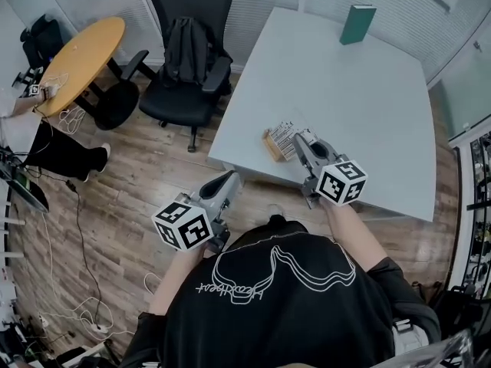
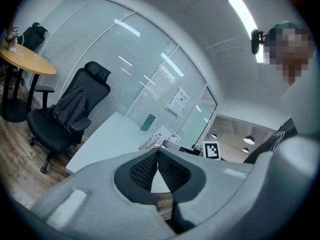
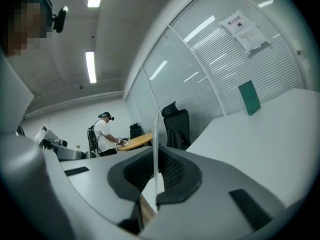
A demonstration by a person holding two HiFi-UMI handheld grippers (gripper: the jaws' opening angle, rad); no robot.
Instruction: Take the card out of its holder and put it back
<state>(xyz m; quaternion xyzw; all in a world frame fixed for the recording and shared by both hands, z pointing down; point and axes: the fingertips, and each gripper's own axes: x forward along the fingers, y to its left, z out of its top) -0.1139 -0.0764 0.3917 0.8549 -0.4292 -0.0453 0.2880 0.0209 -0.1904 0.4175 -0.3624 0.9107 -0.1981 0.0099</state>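
Pinching the card (image 1: 285, 135) edge-on with the right gripper (image 1: 299, 140), just at the wooden holder (image 1: 271, 146) near the white table's (image 1: 368, 113) edge; holding the left gripper (image 1: 231, 178) off the table, jaws pressed together, empty.

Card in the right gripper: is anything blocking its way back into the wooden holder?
Nothing visible does. The right gripper pinches the card right beside the wooden holder at the near edge of the table. The green book stands far across it; the left gripper is off to the side.
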